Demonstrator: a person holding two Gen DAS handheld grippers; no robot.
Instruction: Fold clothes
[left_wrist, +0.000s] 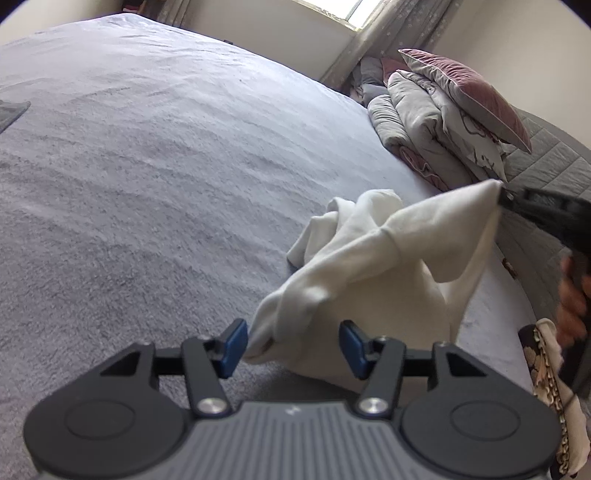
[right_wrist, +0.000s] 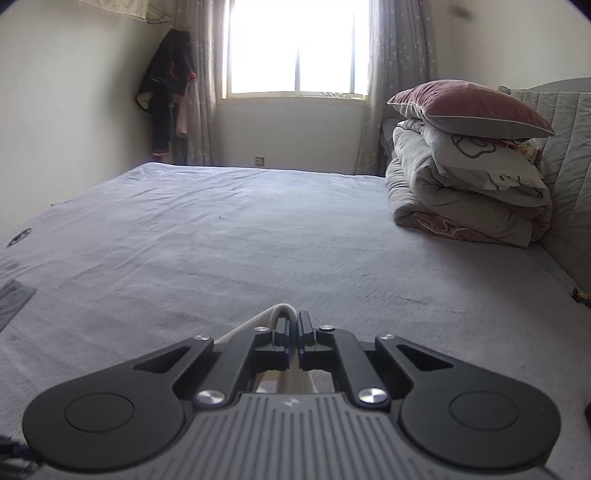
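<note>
Left wrist view: the left gripper (left_wrist: 293, 345) has its jaws apart, with a bunched corner of the white garment (left_wrist: 369, 273) lying between the blue pads (left_wrist: 233, 347); the cloth touches the pad on the picture's left, but nothing is pinched. The garment stretches from there up to the right gripper (left_wrist: 506, 197), which enters from the right edge with a hand (left_wrist: 570, 299) behind it and clamps the garment's far corner. Between the two grippers the cloth hangs in a loose sheet, its lower edge sagging onto the bed (left_wrist: 147, 184), and a crumpled part rests on the sheet further back.

Open room lies mostly to the left and ahead: the grey bed cover is bare across a wide stretch up to its far edge. A dark flat item (left_wrist: 11, 112) sits at the left border. To the right, a folded quilt (left_wrist: 417, 140) with a pillow (left_wrist: 469, 88) on top stands against the headboard (left_wrist: 554, 162), near the lifted corner but apart from it.

Right wrist view: the right gripper (right_wrist: 294, 341) has its jaws together on a fold of the garment (right_wrist: 282, 314), which loops over the tips and runs back beneath the body. Ahead, the bed (right_wrist: 221, 240) is clear up to the window (right_wrist: 295, 48) wall; the quilt (right_wrist: 443, 199) stack occupies the right corner.
</note>
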